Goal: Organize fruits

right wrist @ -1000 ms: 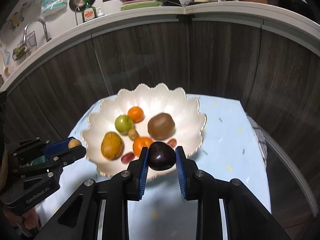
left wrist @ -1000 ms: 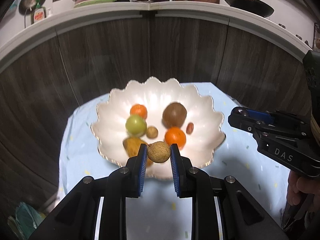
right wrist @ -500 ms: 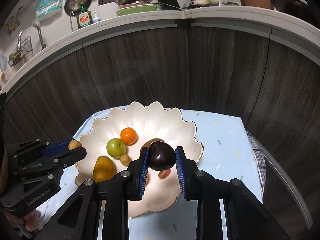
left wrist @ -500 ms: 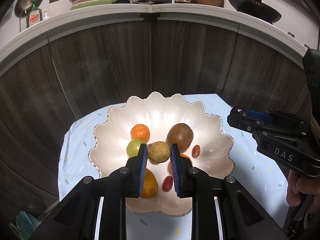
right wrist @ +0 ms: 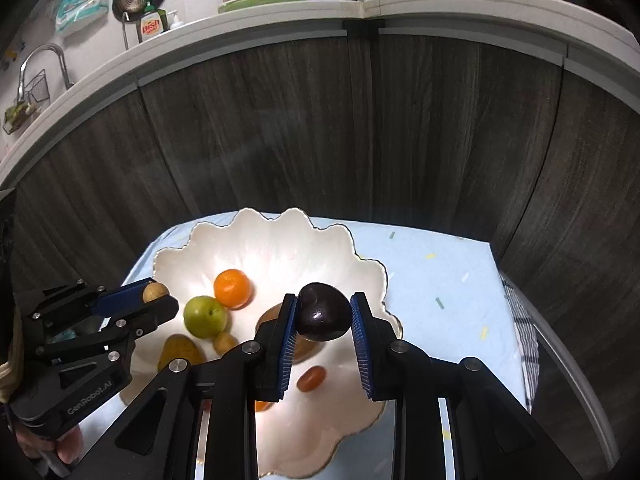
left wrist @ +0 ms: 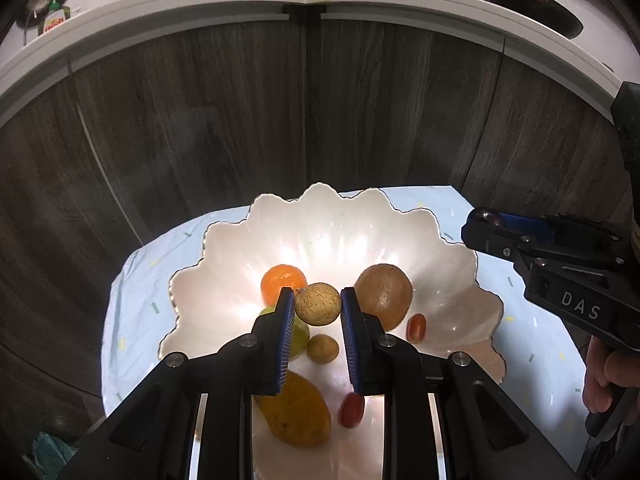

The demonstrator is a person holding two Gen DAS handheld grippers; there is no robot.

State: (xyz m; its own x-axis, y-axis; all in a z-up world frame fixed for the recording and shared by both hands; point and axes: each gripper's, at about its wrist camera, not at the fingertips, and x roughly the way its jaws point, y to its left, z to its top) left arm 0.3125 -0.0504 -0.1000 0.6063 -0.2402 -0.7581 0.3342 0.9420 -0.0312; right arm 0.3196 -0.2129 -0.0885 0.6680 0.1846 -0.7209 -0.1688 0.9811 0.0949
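Two fruits hang over the scalloped bowl (left wrist: 224, 240): left gripper (left wrist: 316, 312) jaws clamped on a tan longan (left wrist: 317, 309), right gripper (right wrist: 324, 318) jaws clamped on a dark plum (right wrist: 323, 317). Released from this height, either could bounce off the kiwi (left wrist: 385, 295) and roll toward the desk's edge.

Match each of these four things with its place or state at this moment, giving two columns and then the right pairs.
Things:
1. tan round fruit
2. dark purple fruit
3. green fruit
4. scalloped white bowl

Places or states:
A. lying in the bowl beside an orange
B. clamped in the left gripper
C. standing on the pale blue cloth
D. clamped in the right gripper

Pairs: 1-B, 2-D, 3-A, 4-C
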